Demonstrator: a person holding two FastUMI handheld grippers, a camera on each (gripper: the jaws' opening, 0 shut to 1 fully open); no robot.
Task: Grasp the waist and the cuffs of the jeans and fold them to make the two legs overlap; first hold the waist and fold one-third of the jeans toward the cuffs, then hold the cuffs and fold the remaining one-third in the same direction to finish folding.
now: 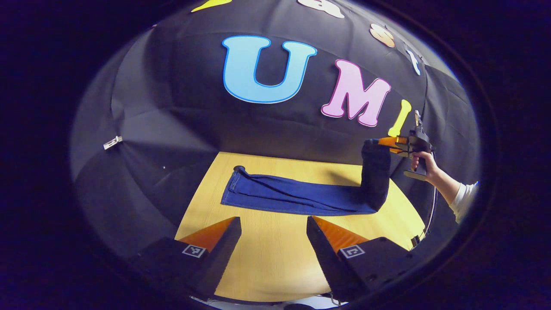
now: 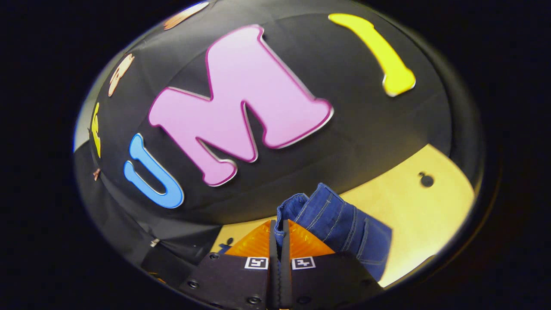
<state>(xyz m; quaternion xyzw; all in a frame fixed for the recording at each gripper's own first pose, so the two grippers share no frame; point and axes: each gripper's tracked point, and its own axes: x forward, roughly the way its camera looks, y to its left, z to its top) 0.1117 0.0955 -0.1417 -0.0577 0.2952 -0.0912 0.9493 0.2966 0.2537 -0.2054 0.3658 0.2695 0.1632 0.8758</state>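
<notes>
Dark blue jeans [image 1: 292,196] lie lengthwise on the wooden table [image 1: 267,258], legs overlapped, cuffs at the left end near a hole. Their right end, the waist [image 1: 376,172], is lifted off the table and hangs from my right gripper [image 1: 375,142], held by a hand [image 1: 424,165]. In the right gripper view my right gripper [image 2: 279,234] is shut on the denim waist edge [image 2: 335,219], which bunches just past the fingertips. My left gripper [image 1: 273,226] hovers over the near table edge, open, with nothing between its fingers, short of the jeans.
A round cable hole [image 1: 239,168] sits in the table at the cuff end, and another hole [image 2: 426,179] shows in the right gripper view. The booth's black cloth wall [image 1: 172,129] closes in behind and left. A white sleeve [image 1: 465,198] enters from the right.
</notes>
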